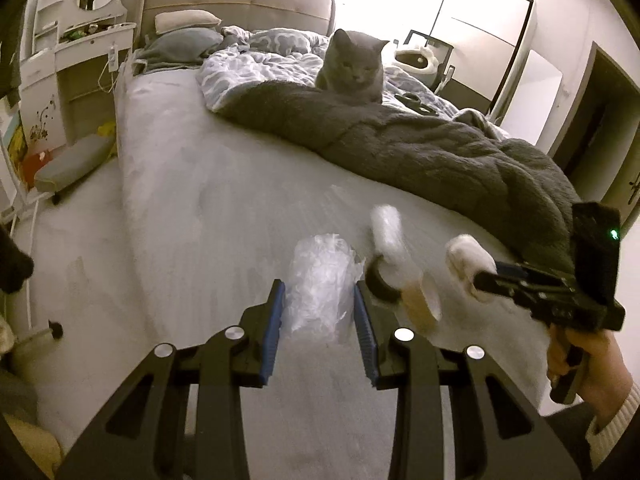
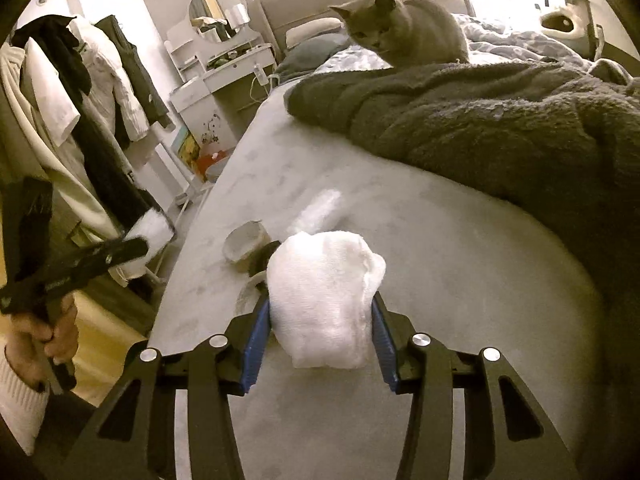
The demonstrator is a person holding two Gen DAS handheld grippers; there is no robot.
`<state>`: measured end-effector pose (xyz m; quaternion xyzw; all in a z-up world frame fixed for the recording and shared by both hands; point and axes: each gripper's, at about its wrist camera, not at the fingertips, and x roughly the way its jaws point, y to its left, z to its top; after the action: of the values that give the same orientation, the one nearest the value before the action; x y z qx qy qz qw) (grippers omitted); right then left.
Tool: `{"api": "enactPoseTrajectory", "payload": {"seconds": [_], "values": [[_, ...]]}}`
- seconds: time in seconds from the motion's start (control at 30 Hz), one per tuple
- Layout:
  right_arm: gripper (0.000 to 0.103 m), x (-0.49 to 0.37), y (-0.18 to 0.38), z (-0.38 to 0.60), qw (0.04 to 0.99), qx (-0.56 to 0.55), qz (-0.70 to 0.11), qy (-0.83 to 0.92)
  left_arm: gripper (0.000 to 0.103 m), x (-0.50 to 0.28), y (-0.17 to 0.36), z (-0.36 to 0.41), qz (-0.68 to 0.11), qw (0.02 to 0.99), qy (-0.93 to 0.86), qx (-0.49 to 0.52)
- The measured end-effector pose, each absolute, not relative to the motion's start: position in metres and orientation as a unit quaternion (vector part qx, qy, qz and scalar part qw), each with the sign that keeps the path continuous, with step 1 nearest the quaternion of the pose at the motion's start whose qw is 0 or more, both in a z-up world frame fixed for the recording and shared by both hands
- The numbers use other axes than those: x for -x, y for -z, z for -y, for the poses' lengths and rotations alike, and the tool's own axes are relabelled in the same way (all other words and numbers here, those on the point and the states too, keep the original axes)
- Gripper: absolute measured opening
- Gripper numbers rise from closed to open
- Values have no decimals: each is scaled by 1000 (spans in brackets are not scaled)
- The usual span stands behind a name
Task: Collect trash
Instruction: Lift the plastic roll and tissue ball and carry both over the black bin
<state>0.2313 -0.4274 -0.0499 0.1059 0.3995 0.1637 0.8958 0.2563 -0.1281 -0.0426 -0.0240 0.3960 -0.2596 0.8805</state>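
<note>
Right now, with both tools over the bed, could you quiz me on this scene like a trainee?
1. True or false: the left tool is clamped on crumpled clear plastic.
2. What does the right tool hold? A) a tape roll B) a white wad of tissue C) a sock
3. Which animal sits on the dark blanket?

Key
1. True; its blue pads press the plastic's sides.
2. B, the white wad of tissue.
3. A grey cat, facing the tools. Tape rolls lie on the sheet.
</note>
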Motion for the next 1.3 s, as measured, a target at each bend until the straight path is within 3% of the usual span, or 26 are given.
{"api": "enactPoseTrajectory", "payload": {"seconds": [0.67, 0.9, 1.3], "values": [[48, -147, 30, 340, 904, -93, -380, -171, 37, -131, 58, 58, -389, 903, 182, 11], [48, -135, 31, 282, 898, -57, -381, -213, 37, -119, 83, 37, -392, 905, 157, -47], [48, -139, 26, 183, 872, 2, -392, -294, 37, -119, 98, -29, -415, 903, 114, 11]]}}
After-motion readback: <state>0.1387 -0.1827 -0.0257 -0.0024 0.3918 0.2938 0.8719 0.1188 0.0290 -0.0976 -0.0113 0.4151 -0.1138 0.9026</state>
